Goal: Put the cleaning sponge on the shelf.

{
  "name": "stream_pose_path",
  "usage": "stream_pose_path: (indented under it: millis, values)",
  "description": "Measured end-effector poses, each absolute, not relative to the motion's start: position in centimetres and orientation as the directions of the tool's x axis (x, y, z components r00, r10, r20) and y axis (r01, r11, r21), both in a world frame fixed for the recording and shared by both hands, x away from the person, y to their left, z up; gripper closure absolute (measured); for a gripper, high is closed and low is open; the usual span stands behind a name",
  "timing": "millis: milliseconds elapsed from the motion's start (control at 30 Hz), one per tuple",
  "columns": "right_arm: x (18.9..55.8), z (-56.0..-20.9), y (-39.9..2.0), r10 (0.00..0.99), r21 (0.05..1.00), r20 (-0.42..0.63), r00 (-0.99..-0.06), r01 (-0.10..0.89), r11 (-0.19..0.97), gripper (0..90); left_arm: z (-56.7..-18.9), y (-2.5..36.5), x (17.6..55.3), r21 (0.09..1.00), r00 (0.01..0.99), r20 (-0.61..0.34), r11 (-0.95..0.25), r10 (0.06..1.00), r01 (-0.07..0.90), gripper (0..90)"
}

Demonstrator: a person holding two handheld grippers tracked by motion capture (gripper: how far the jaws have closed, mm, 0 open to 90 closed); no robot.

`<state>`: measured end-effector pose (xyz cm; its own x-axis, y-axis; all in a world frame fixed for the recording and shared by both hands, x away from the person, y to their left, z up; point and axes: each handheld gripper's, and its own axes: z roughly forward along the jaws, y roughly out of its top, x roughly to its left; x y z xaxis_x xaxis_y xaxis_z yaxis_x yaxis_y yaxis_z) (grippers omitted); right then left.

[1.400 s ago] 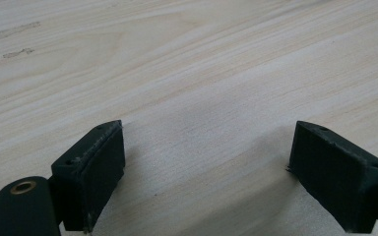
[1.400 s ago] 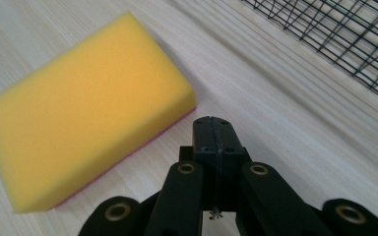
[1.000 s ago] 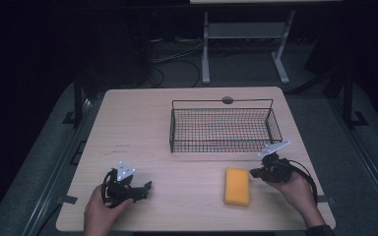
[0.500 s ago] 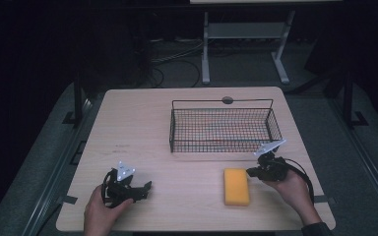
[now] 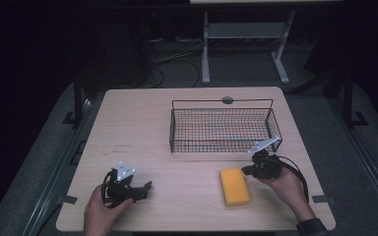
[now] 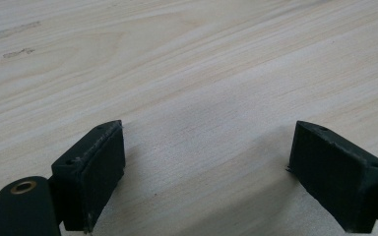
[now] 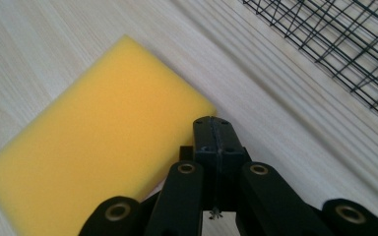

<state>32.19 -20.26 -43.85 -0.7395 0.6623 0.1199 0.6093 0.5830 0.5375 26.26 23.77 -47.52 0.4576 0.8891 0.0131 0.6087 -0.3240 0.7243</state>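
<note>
A yellow sponge (image 5: 235, 186) lies flat on the wooden table (image 5: 187, 147), in front of the black wire basket (image 5: 224, 129). My right gripper (image 5: 246, 171) hovers at the sponge's far right corner, jaws pressed together with nothing between them. In the right gripper view the shut jaws of the right gripper (image 7: 213, 129) sit just above the edge of the sponge (image 7: 98, 147), with the basket (image 7: 344, 54) at upper right. My left gripper (image 5: 146, 188) rests on the table at front left. In the left gripper view that left gripper (image 6: 204, 162) stands wide open over bare wood.
The basket is empty and stands right of the table's centre. A dark round cap (image 5: 227, 100) sits at the table's far edge behind it. A white metal stand (image 5: 243, 44) and cables lie on the dark floor beyond the table.
My right gripper has shifted slightly left toward the sponge's corner. The left gripper and the sponge have not moved.
</note>
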Motion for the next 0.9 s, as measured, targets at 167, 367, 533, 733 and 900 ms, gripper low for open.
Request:
stream_pose_path:
  millis: [167,367,533,733,900]
  values:
    - [32.5,-43.8,-19.6,0.656,0.534,0.12,-0.745,0.605,0.59,89.8,-47.5,23.8,26.3,0.724,0.458,0.013,-0.324,0.889,0.609,12.8]
    - [32.7,-43.9,-19.1,0.649,0.534,0.121,-0.751,0.6,0.595,89.7,-47.5,23.8,26.3,0.724,0.457,0.013,-0.324,0.889,0.609,12.8]
    - [32.8,-43.8,-18.3,0.638,0.535,0.124,-0.76,0.593,0.602,89.7,-47.5,23.8,26.3,0.724,0.458,0.013,-0.324,0.889,0.609,12.9]
    - [33.0,-43.8,-17.2,0.622,0.537,0.124,-0.773,0.579,0.613,89.7,-47.5,23.8,26.3,0.724,0.458,0.013,-0.324,0.889,0.609,12.8]
    - [33.2,-43.8,-16.4,0.609,0.536,0.124,-0.784,0.569,0.623,89.7,-47.5,23.8,26.3,0.724,0.458,0.013,-0.324,0.889,0.609,12.8]
